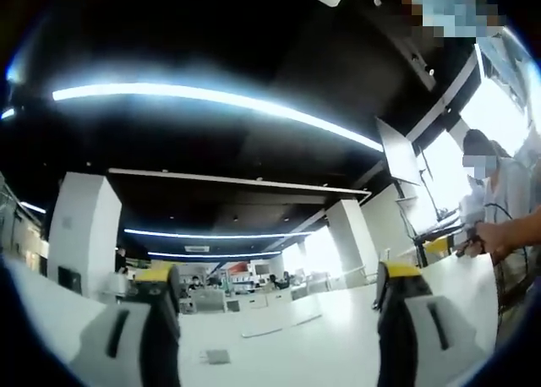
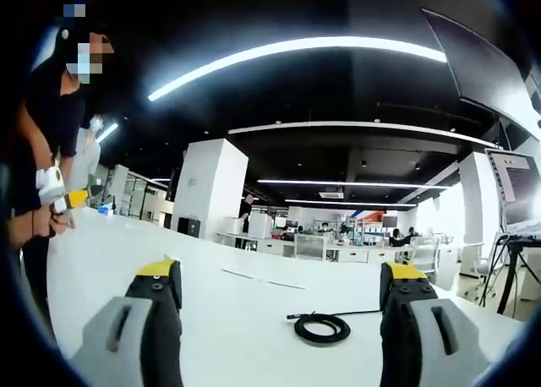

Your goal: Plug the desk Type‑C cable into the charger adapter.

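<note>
A black cable (image 2: 321,326), wound into a small coil with one end trailing right, lies on the white table (image 2: 245,319) in the right gripper view. My right gripper (image 2: 281,286) is open just short of the coil, which sits between the jaws' lines and a little to the right. In the left gripper view my left gripper (image 1: 277,286) is open over the white table (image 1: 338,319) with nothing between its yellow-tipped jaws. A small grey square object (image 1: 217,356) lies on the table near the left jaw; I cannot tell what it is.
A person (image 2: 51,150) stands at the table's left edge holding a yellow-tipped tool. Another person's hand (image 1: 494,235) shows at the right of the left gripper view. Flat thin strips (image 1: 262,330) lie further out on the table. Pillars, desks and monitors stand beyond.
</note>
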Demonstrator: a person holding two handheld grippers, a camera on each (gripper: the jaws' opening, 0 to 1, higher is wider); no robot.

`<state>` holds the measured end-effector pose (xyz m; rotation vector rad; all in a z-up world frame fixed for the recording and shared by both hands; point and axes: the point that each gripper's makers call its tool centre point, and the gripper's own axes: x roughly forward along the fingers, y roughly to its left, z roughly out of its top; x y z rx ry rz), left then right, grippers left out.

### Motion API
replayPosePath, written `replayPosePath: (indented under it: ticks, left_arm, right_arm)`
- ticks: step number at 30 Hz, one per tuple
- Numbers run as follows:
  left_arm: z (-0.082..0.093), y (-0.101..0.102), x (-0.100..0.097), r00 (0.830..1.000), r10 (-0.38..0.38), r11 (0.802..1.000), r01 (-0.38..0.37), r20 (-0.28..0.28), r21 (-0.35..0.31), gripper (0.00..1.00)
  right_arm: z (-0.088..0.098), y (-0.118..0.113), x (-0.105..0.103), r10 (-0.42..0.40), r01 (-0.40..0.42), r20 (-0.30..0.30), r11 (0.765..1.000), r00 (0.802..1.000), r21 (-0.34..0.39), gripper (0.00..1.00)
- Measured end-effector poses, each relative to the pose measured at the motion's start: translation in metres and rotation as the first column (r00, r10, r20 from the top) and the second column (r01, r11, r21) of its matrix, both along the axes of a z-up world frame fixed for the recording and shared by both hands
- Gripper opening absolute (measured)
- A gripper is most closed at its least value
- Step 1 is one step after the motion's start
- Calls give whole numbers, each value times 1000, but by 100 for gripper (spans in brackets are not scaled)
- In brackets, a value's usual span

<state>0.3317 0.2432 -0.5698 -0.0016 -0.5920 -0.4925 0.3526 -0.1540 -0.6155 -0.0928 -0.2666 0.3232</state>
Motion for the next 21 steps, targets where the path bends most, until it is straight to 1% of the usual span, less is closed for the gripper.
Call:
replayPosePath:
  ticks: [7, 11, 21]
  left_arm:
    - [-7, -2, 4, 999, 4, 1000, -2, -46, 25, 98]
    - [-10, -2, 5, 998, 3, 999, -1, -63, 33, 98]
    - [-13, 2, 9, 997, 2, 1000, -1, -80, 13, 97]
  right_arm:
    - [2, -1, -1, -7, 7, -3, 1000, 1000, -6, 100]
    - [0, -1, 0, -11, 11, -17, 1000, 1000, -12, 100]
    - [-2, -5, 1, -40, 39, -29, 999, 999, -29, 100]
